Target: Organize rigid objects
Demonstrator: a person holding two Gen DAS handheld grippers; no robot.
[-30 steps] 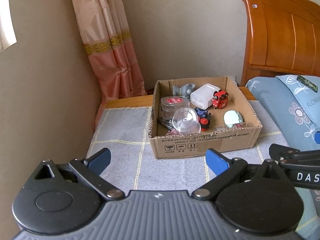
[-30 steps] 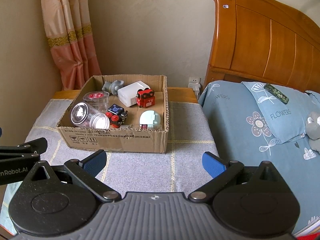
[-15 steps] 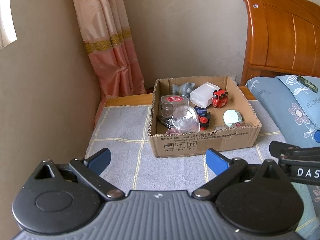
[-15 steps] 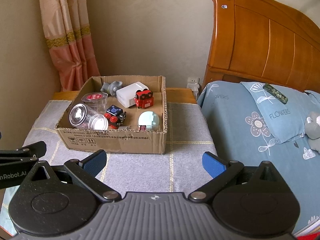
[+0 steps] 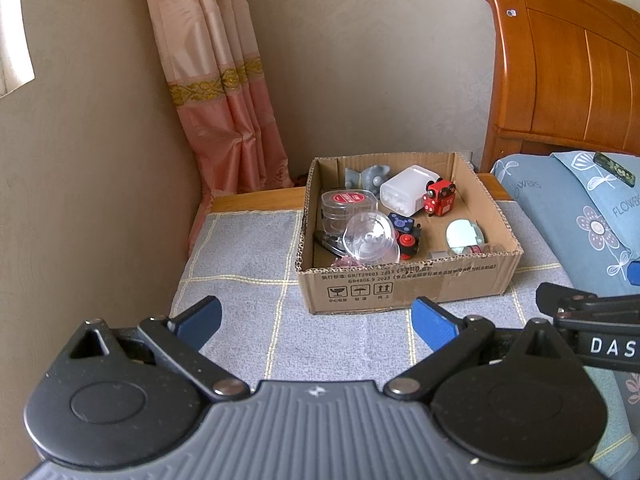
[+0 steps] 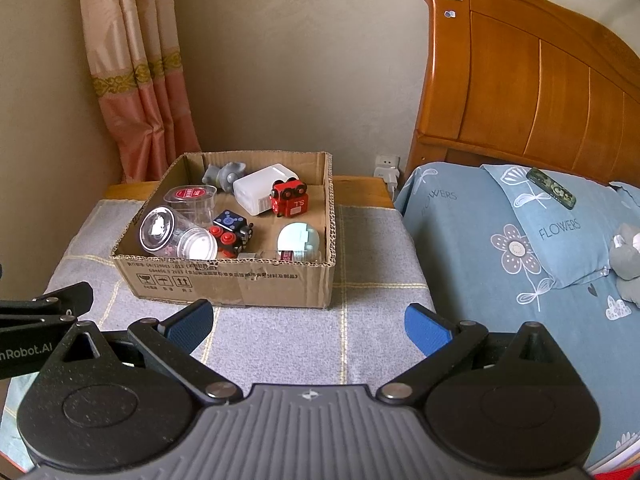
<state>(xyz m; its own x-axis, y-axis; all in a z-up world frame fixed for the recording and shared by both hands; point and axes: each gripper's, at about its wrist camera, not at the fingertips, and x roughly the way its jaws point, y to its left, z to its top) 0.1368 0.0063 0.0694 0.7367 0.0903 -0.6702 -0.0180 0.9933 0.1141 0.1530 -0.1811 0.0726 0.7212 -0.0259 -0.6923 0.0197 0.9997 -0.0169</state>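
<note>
Support: wooden bedside table (image 6: 360,188), frame centre | Cover: grey checked cloth (image 6: 372,320) | On cloth: open cardboard box (image 6: 240,284), centre-left

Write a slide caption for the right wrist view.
Open right gripper faces a cardboard box of small toys beside a bed.

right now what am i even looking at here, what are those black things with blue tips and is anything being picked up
Those are two hand-held grabbing tools, one per hand of a person; no robot arm. Each picture comes from a camera on a tool, looking along its two blue-tipped fingers. The left tool and right tool are both open and hold nothing. Ahead, on a grey checked cloth beside a bed, stands a cardboard box holding small items: a red toy train, a white block, clear plastic jars.
</note>
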